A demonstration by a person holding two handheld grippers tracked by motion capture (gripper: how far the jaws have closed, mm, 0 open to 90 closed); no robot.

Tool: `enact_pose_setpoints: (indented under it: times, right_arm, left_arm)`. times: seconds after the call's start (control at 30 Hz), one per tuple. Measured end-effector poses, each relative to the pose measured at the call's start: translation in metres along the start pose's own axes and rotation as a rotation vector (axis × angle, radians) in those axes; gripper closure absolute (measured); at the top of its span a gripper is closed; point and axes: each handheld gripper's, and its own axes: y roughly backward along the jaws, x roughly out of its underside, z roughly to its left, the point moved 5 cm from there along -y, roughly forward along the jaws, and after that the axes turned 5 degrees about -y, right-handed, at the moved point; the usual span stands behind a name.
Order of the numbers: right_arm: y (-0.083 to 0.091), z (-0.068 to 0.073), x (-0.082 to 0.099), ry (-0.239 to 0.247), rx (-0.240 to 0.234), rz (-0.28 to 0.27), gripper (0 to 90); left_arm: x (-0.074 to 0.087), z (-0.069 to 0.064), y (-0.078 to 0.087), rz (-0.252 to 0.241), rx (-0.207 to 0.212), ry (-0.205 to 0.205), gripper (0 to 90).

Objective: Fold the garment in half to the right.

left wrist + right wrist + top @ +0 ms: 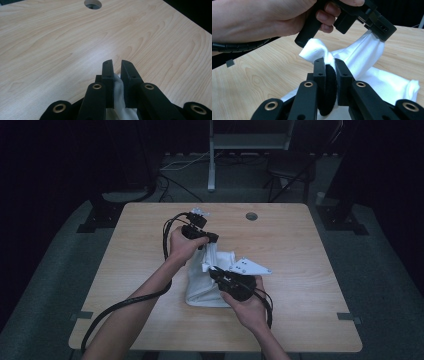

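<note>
Both tongs (116, 71) (329, 72) pinch white cloth (202, 287); high view shows it lifted.

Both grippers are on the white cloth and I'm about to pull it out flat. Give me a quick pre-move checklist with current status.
1. Left gripper shut on the white cloth: ok, fabric sits between its jaws.
2. Right gripper shut on the cloth: ok, a fold is pinched.
3. Cloth lifted between the grips: ok, one corner hangs raised; the rest lies on the table.
4. Cables free of the cloth: cannot tell.
5. Space on the table to spread: ok.
</note>
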Motion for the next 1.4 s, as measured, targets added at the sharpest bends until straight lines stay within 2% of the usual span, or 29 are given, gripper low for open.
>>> enact_pose_setpoints:
  times: [0.3, 0.53, 0.7, 1.1, 1.4]
  right_arm:
    - [0.002, -0.005, 0.008, -0.011, 0.015, 0.009, 81.2]
    - [0.004, -0.007, 0.013, -0.014, 0.025, 0.014, 81.2]
    - [0.006, -0.011, 0.015, -0.018, 0.034, 0.011, 81.1]
    - [0.014, -0.016, 0.017, -0.042, 0.055, -0.016, 81.1]
    - [0.017, -0.016, 0.013, -0.047, 0.063, -0.034, 81.0]
  left_arm:
    - [0.002, -0.003, -0.009, 0.004, 0.007, 0.003, 81.9]
    - [0.002, -0.007, -0.013, 0.01, 0.015, -0.014, 81.8]
    - [0.001, -0.008, -0.014, -0.009, 0.017, -0.015, 81.8]
    - [-0.005, -0.014, -0.012, -0.059, 0.016, -0.046, 81.8]
    - [-0.008, -0.014, -0.01, -0.062, 0.013, -0.052, 81.7]
